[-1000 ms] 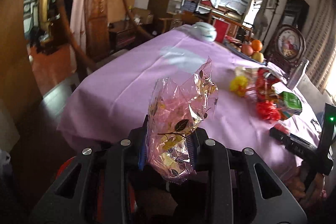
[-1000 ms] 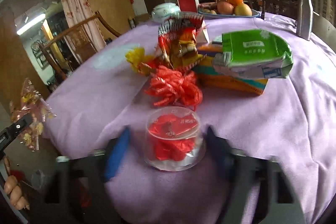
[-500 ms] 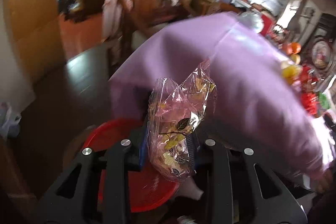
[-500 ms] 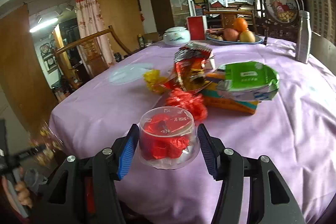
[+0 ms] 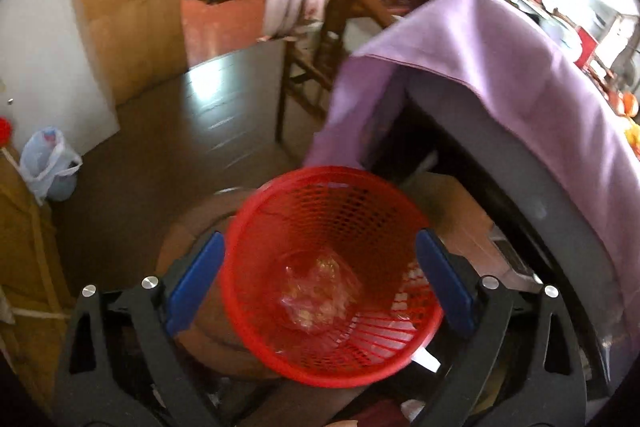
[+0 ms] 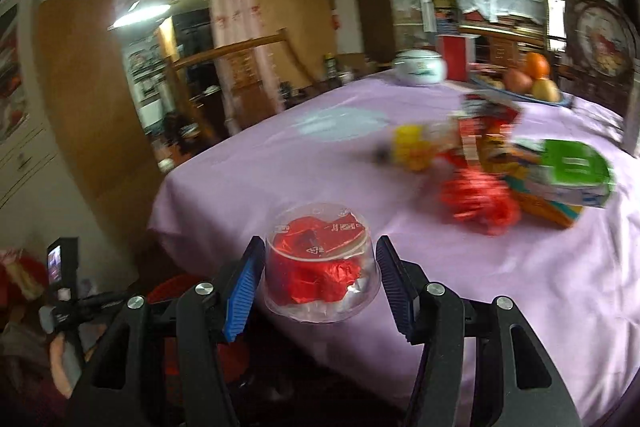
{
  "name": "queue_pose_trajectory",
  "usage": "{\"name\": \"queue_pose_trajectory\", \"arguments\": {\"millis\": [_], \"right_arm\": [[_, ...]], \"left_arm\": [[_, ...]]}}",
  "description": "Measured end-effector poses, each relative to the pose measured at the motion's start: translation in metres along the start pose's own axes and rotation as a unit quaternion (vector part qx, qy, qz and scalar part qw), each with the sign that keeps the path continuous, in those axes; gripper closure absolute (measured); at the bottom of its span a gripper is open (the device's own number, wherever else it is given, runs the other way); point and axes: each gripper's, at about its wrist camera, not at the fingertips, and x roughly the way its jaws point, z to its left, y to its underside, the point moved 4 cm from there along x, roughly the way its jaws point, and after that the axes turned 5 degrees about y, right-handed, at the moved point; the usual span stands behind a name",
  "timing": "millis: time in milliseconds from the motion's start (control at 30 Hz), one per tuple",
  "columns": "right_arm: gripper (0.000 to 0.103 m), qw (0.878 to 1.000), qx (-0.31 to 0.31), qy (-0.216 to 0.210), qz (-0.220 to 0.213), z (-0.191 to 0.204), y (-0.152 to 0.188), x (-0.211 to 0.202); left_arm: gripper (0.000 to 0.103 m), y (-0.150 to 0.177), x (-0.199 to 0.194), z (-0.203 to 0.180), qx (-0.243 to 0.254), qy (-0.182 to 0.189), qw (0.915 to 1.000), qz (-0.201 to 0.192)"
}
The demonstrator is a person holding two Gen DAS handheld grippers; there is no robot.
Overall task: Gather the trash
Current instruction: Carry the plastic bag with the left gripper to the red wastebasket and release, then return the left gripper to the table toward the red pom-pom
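The left gripper [image 5: 320,291] is hanging over a red mesh basket [image 5: 256,307] that is standing on the floor beside the counter [image 5: 500,59], which a purple cloth is covering. Its jaws have just been opening and are now standing wide apart, with nothing between the blue pads [image 5: 196,279]. The clear wrapper [image 5: 316,295], printed with small yellow shapes, is lying crumpled at the bottom of the basket, released. A scrap of white paper [image 5: 426,359] is showing just outside the basket's lower rim. Farther off, a pale plastic bag [image 5: 46,163] is sitting on the floor against the wall.

The right gripper [image 6: 320,275] is grasping a clear plastic cup [image 6: 320,263], its two pads pressing on the cup's sides. The cup is sitting upside down, wide rim downward, and crumpled red foil [image 6: 316,279] is filling it. It is being held near the counter's front edge.

Further back on the counter, blurred, a heap of trash is lying together: a red crinkled wrapper [image 6: 480,199], something yellow [image 6: 412,147], a red printed snack bag [image 6: 488,131] and a green-topped pack [image 6: 572,167] resting on an orange box [image 6: 548,211]. A white lidded pot [image 6: 420,67] and a dish holding fruit [image 6: 532,75] are standing at the far side.
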Motion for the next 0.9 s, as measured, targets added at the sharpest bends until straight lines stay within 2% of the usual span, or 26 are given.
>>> {"name": "queue_pose_trajectory", "arguments": {"millis": [167,333,367,433,467,633,767,900], "right_arm": [[0.046,0.996,-0.041,-0.068,0.031,0.062,0.009,0.017],[0.045,0.984,-0.093,-0.136,0.059,0.136,0.017,0.041],[0.043,0.981,-0.105,-0.150,0.063,0.151,0.017,0.045],[0.018,0.976,-0.120,-0.169,0.060,0.174,0.015,0.049],[0.015,0.977,-0.122,-0.167,0.050,0.180,0.013,0.048],[0.014,0.981,-0.121,-0.147,0.024,0.173,0.005,0.039],[0.012,0.988,-0.093,-0.119,0.017,0.141,0.001,0.034],[0.011,0.994,-0.059,-0.093,0.002,0.103,0.002,0.013]], "left_arm": [[0.007,0.000,-0.014,0.022,-0.010,-0.061,0.9977,-0.028],[0.007,-0.003,-0.024,0.043,-0.022,-0.084,0.9955,-0.037],[0.007,-0.004,-0.027,0.048,-0.025,-0.086,0.9952,-0.038],[0.007,-0.007,-0.031,0.055,-0.028,-0.091,0.9947,-0.039],[0.007,-0.008,-0.034,0.059,-0.030,-0.093,0.9943,-0.041],[0.007,-0.012,-0.041,0.062,-0.033,-0.095,0.9935,-0.052],[0.007,-0.014,-0.046,0.048,-0.028,-0.077,0.9952,-0.054],[0.007,-0.017,-0.059,0.020,0.004,-0.071,0.9950,-0.071]]}}
